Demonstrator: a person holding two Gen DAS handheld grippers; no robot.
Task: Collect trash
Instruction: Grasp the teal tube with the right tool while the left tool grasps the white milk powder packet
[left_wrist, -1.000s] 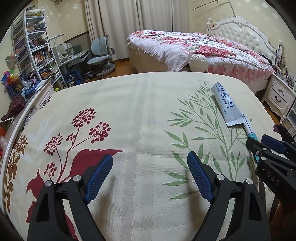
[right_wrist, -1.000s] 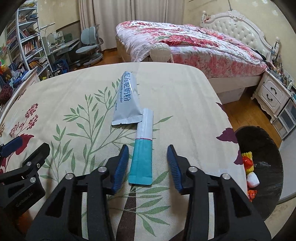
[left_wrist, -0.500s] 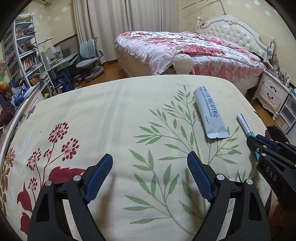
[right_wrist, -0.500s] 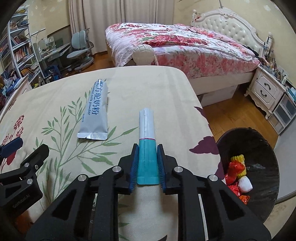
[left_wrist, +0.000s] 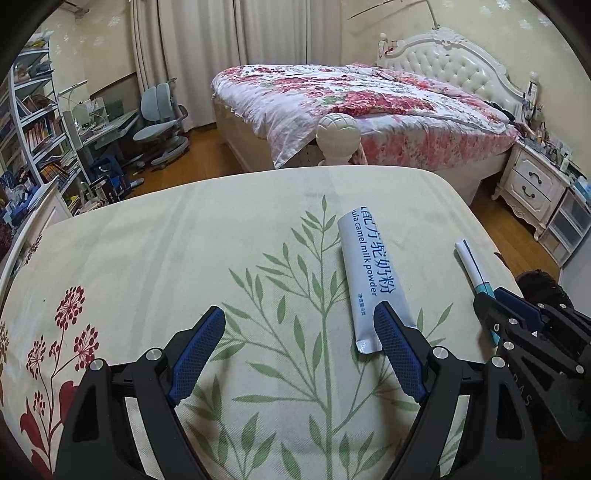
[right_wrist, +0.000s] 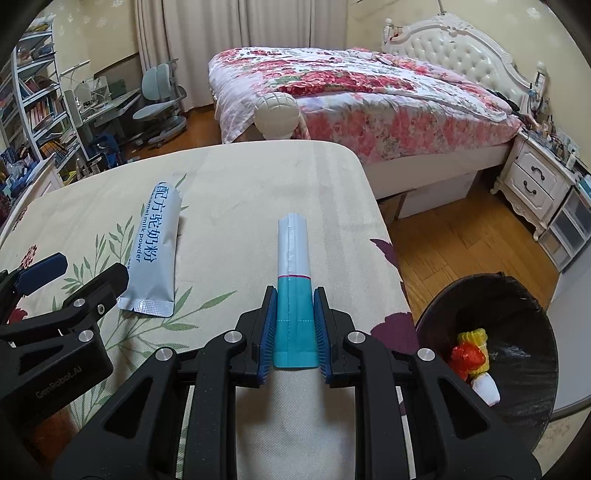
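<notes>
Right wrist view: showed a teal-and-white sachet (right_wrist: 294, 295) pinched at its teal end between the blue pads (right_wrist: 268, 330) of the right gripper (right_wrist: 294, 328), white end pointing away toward the far edge of the tablecloth (right_wrist: 258, 184). Lay flat, or nearly so, along the cloth near its right border; could not tell whether lifted clear. Showed a second piece of trash, a silver milk-powder sachet (right_wrist: 155, 254), resting on the cloth to the left, apart from the held one, crimped near end just beside a finger of the left gripper (right_wrist: 70, 280). Showed a black bin (right_wrist: 517, 317) on the floor past the table's right edge, with red, yellow and white wrappers (right_wrist: 472, 358) inside. Left wrist view: showed the left gripper (left_wrist: 301, 349) spread wide above the leaf-patterned cloth, holding nothing, its right pad (left_wrist: 397, 354) covering the near corner of the silver milk-powder sachet (left_wrist: 369, 273). Showed the right gripper (left_wrist: 517, 314) at the right, clamped on the teal-and-white sachet (left_wrist: 474, 266). Beyond the table, showed a floral-covered bed (left_wrist: 351, 107), a white nightstand (left_wrist: 535, 184) and a bookshelf (left_wrist: 33, 125).
</notes>
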